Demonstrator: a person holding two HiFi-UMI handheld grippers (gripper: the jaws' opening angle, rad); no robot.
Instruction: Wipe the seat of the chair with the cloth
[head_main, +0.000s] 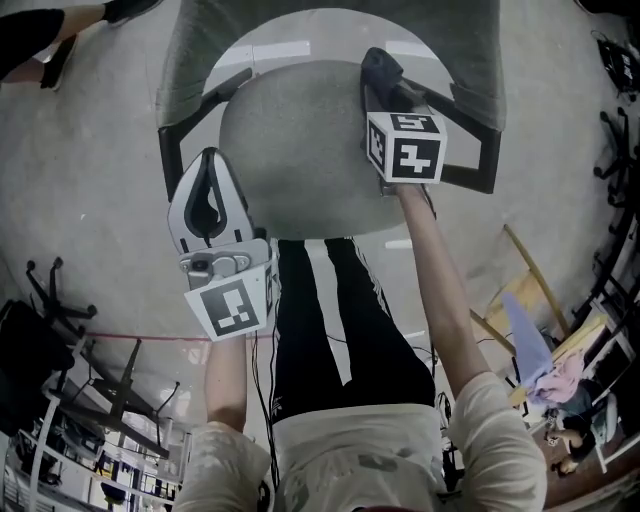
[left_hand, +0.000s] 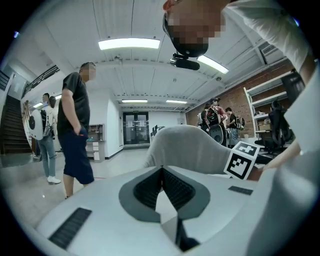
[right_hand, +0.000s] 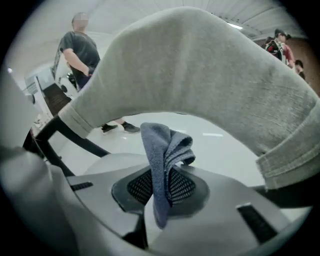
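Note:
The chair's round grey seat lies below me, with its grey fabric backrest beyond it. That backrest fills the top of the right gripper view. My right gripper hangs over the seat's far right part and is shut on a blue-grey cloth, which stands bunched between the jaws. I cannot tell whether the cloth touches the seat. My left gripper is beside the seat's left edge, shut and holding nothing. It looks across at the chair.
Black armrests flank the seat. The holder's legs in black striped trousers stand at the seat's near edge. A person stands to the left, with others farther back. A wooden frame with clothes is on the right and chair bases on the left.

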